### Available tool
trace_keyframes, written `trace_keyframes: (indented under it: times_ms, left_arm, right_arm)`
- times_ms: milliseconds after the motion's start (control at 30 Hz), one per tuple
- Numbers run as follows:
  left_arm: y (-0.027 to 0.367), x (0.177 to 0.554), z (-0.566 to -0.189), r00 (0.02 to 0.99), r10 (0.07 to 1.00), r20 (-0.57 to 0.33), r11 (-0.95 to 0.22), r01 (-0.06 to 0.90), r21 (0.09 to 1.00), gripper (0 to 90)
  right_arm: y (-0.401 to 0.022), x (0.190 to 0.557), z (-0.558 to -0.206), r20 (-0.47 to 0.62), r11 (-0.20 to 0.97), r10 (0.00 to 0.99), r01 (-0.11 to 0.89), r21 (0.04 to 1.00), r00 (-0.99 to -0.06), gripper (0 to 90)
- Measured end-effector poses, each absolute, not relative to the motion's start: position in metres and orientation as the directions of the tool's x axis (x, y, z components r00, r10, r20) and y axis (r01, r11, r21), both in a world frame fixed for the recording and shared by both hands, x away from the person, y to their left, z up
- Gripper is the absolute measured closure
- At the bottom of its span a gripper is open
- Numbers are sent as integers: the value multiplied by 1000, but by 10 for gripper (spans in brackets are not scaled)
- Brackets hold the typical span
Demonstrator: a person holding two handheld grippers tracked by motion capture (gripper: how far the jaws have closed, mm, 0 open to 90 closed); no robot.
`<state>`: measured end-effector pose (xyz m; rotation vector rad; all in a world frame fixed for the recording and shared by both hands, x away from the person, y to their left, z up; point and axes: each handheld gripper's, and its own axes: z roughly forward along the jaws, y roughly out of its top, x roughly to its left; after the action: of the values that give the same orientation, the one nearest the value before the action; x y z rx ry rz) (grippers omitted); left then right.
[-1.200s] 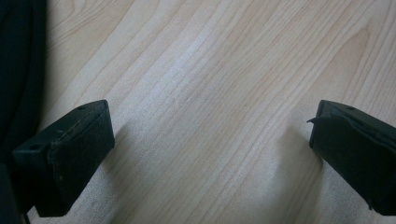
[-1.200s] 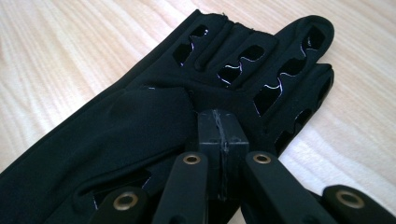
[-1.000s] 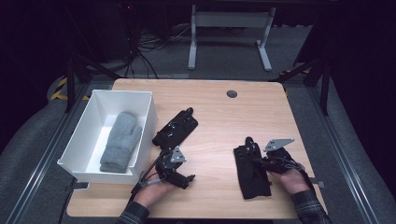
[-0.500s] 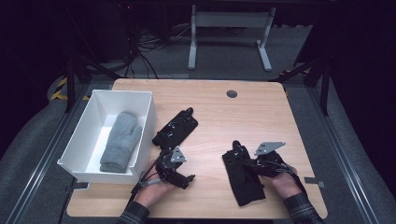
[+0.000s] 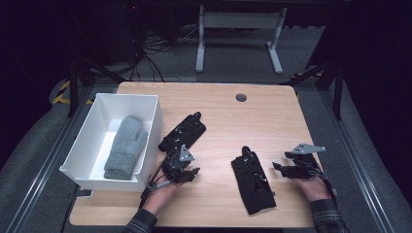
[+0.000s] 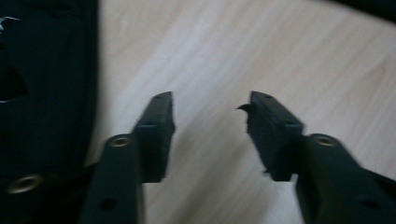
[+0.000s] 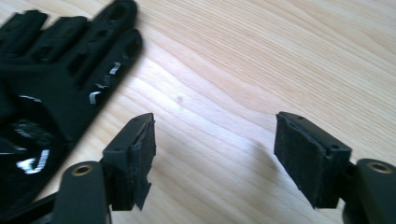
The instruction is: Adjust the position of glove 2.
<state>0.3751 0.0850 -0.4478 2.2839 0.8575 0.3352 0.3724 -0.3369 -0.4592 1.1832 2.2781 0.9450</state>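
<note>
Two black gloves lie flat on the wooden table [image 5: 272,111]. One black glove [image 5: 184,132] rests beside the white bin, just beyond my left gripper [image 5: 190,171]. In the left gripper view my left gripper [image 6: 210,116] is open over bare wood, with that glove [image 6: 46,93] at the left edge. The other black glove [image 5: 252,179] lies near the front, fingers pointing away. My right gripper [image 5: 281,167] stands open just to its right, apart from it. Between the open jaws of my right gripper [image 7: 215,135] is only wood, and the glove [image 7: 56,70] lies to the left.
A white bin [image 5: 145,104] at the table's left holds a grey mitten [image 5: 124,145]. A round cable grommet [image 5: 241,97] sits near the far edge. A desk frame [image 5: 238,34] and cables stand on the floor behind.
The right gripper slid the front glove a little to the left, let go of it and drew back to the right. The left gripper has stayed put.
</note>
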Motion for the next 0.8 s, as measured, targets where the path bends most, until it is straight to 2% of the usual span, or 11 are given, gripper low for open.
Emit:
trace_keyframes:
  times_ms: [167, 233, 433, 567, 800]
  left_arm:
    - [85, 394, -437, 708, 706, -10, -519, 528, 672, 851]
    - [86, 403, -433, 687, 727, -9, -501, 539, 677, 894]
    - [87, 429, -432, 623, 782, -3, -457, 577, 677, 897]
    - [87, 441, -436, 588, 809, 5, -432, 589, 683, 897]
    - [87, 465, -452, 556, 831, -7, -429, 649, 628, 897]
  right_arm:
    - [-340, 376, -464, -38, 402, 836, 563, 722, -548, 236]
    - [-340, 376, -464, -47, 405, 836, 558, 724, -546, 227]
    - [-341, 377, -468, -32, 387, 838, 552, 739, -545, 174]
    - [-341, 377, -468, -36, 388, 838, 550, 740, -544, 169]
    - [-341, 378, -468, -35, 389, 838, 550, 739, -545, 166]
